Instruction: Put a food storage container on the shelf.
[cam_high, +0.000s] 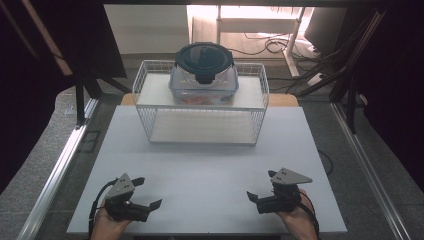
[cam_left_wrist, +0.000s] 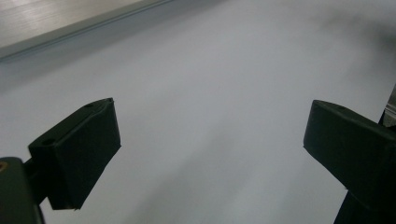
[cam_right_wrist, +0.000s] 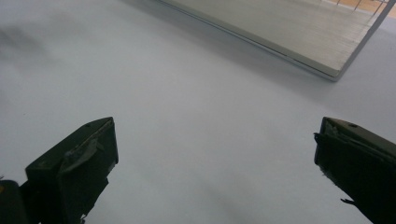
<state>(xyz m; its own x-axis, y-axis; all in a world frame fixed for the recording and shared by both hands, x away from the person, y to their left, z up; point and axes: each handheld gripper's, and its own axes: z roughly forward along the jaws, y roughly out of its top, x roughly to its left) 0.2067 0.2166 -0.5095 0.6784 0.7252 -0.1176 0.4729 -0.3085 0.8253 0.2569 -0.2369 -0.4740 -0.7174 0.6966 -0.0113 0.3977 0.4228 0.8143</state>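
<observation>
Both tongs rest low at the near edge of the table (cam_high: 210, 175), well apart from each other. Left tongs (cam_high: 150, 192): jaws spread, nothing between them; the left gripper view shows bare white table between the two black pads. Right tongs (cam_high: 260, 184): jaws likewise spread and empty, confirmed in the right gripper view. Each is held in a hand coming in from below.

The box (cam_high: 203, 80), clear-walled with a dark round lid (cam_high: 204, 57), sits well ahead of both tongs, roughly midway between their lines of reach. It stands on the top shelf of a white wire rack (cam_high: 150, 112). Something orange shows through its wall; contents cannot be identified.

Judgement: the work is at the start, approach not yet begun. The next move calls for both tongs to travel forward and rise to shelf level, then close on opposite sides of the box, or on its lid.

Obstacles: the rack's raised wire rim surrounds the box, so a low, flat approach would foul it. Table between tongs and rack holds nothing else.
</observation>
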